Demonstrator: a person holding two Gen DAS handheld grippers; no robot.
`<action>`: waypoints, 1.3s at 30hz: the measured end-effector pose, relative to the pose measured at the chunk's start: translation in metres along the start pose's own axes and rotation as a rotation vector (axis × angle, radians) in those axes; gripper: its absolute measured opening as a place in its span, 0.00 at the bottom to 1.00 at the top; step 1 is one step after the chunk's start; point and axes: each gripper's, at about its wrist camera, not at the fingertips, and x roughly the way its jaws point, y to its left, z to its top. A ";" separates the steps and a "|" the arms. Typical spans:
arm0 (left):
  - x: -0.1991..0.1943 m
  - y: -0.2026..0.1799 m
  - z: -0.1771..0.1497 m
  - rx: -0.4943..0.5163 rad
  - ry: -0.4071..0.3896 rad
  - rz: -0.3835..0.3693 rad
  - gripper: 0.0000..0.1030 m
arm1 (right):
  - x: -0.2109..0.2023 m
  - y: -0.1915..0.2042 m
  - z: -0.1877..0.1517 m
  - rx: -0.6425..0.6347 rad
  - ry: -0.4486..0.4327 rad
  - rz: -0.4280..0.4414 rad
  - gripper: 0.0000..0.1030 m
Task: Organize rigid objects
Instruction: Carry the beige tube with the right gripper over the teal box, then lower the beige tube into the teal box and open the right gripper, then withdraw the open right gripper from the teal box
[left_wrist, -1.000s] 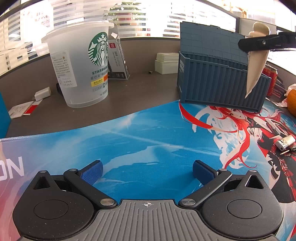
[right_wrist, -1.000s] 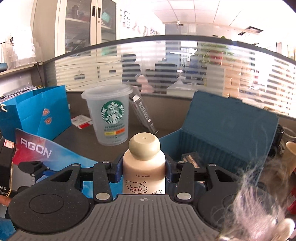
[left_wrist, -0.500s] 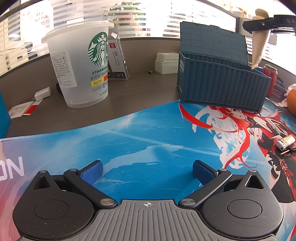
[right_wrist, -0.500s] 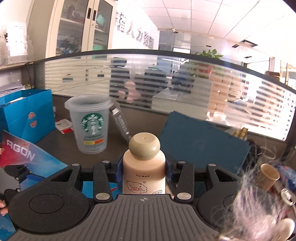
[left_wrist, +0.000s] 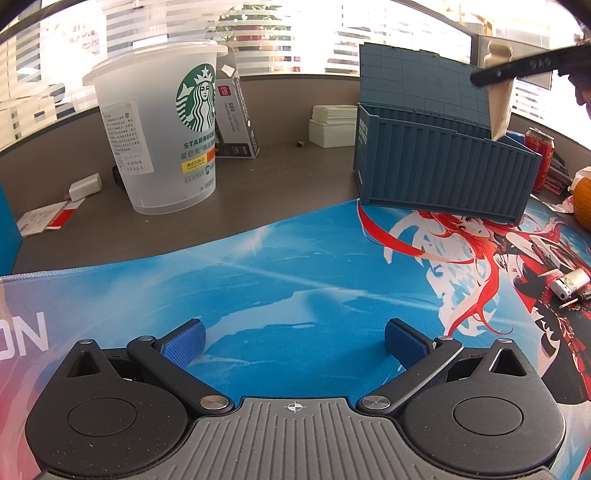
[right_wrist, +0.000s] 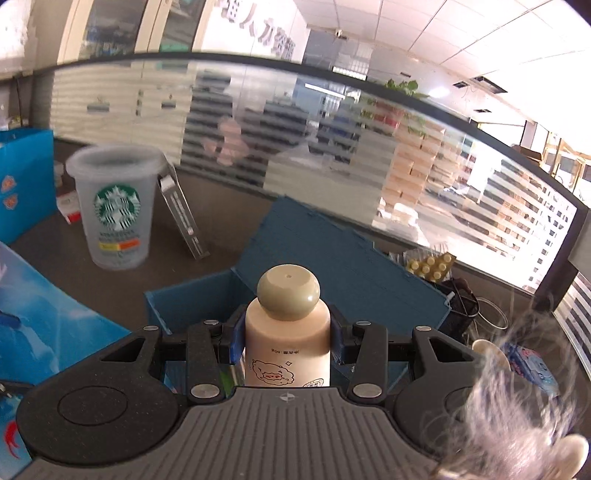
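My right gripper (right_wrist: 288, 345) is shut on a cream bottle (right_wrist: 288, 341) with a beige round cap, held upright above the open blue container box (right_wrist: 332, 266). In the left wrist view the bottle (left_wrist: 500, 110) hangs over the box (left_wrist: 439, 173) at the upper right, its lid standing open behind. My left gripper (left_wrist: 293, 341) is open and empty, low over the blue anime desk mat (left_wrist: 295, 280).
A large Starbucks cup (left_wrist: 166, 133) stands at the back left with a tilted carton (left_wrist: 236, 118) behind it. A white box (left_wrist: 332, 125), a red can (left_wrist: 541, 155), an orange (left_wrist: 583, 199) and a metal lighter with keys (left_wrist: 570, 286) lie on the right.
The right gripper rose with the bottle, then moved back over the open box and now looks down into it. The left gripper has not moved.
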 end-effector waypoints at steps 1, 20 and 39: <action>0.000 0.000 0.000 0.000 0.000 0.000 1.00 | 0.006 -0.001 -0.001 -0.013 0.024 -0.001 0.39; 0.000 0.000 0.000 0.000 0.000 0.000 1.00 | 0.065 -0.001 -0.018 -0.129 0.291 -0.005 0.39; 0.000 0.000 0.000 0.001 0.000 0.000 1.00 | 0.092 -0.002 -0.011 -0.062 0.357 0.086 0.41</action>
